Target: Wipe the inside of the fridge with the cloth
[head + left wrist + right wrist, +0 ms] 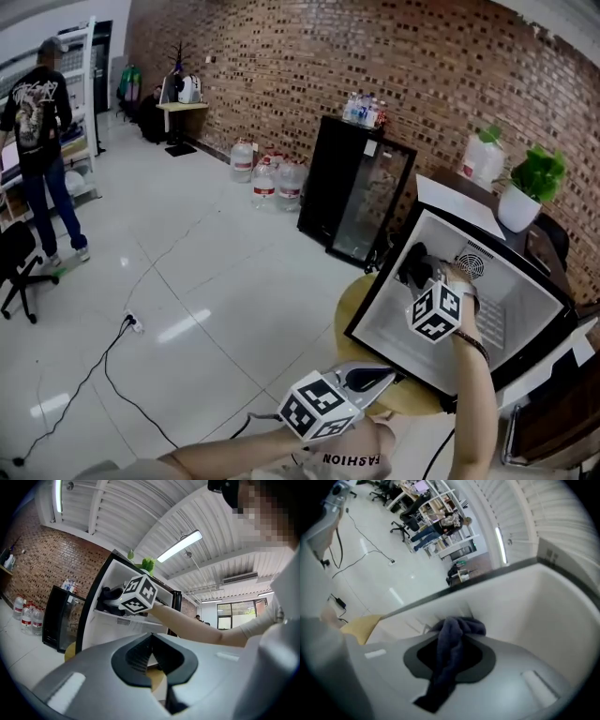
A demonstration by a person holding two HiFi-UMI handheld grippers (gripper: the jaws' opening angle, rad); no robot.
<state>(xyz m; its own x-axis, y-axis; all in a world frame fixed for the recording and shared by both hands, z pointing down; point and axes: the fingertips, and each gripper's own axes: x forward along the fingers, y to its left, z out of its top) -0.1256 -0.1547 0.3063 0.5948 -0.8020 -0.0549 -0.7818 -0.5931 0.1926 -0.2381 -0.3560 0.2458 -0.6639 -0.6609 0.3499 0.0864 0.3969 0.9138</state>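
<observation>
A small fridge [511, 281] with a white inside stands open on a round wooden table [351, 314]. My right gripper [419, 270] reaches into it, shut on a dark blue cloth [411, 263]. In the right gripper view the cloth [452, 651] hangs bunched between the closed jaws of the right gripper [454, 634], against the fridge's white wall [525, 606]. My left gripper [377, 378] is held low by the table's front edge, outside the fridge. It is shut with nothing in it [149, 654]. The left gripper view shows the fridge [112, 627] and the right gripper's marker cube [139, 594].
A black glass-door cooler [361, 192] stands by the brick wall, with water jugs [267, 178] to its left. A potted plant [534, 183] sits behind the fridge. Cables [122, 347] trail over the white floor. A person [37, 131] stands far left by an office chair [14, 267].
</observation>
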